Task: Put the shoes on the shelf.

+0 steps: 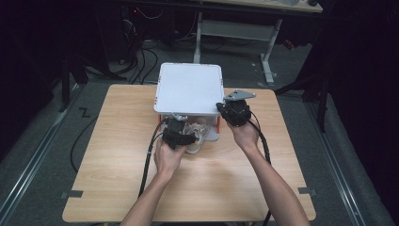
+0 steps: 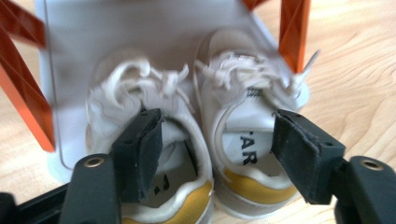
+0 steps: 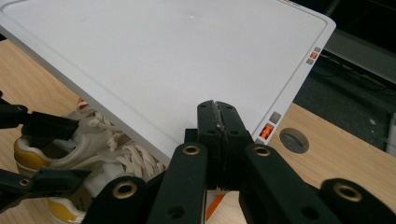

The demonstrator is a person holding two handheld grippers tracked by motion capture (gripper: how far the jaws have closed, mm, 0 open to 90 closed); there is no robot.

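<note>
White sneakers [image 2: 187, 140] with yellow heels, laced, side by side under white shelf [image 1: 189, 88] at frame centre, left gripper [image 2: 217, 154] jaws spread over heels, right gripper [image 3: 218, 140] jaws pressed together at shelf edge.

White sneakers [image 2: 196, 140] with yellow heels sit paired, upright, under white shelf [image 1: 189, 89].

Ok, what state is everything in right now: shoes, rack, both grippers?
Shoes: pair, side by side on the rack's lower shelf, laces tied, heels toward the left gripper.
Rack: upright on the table, white top shelf bare.
Left gripper: jaws open, straddling the shoes' heels.
Right gripper: jaws shut, at the rack's top corner.
</note>
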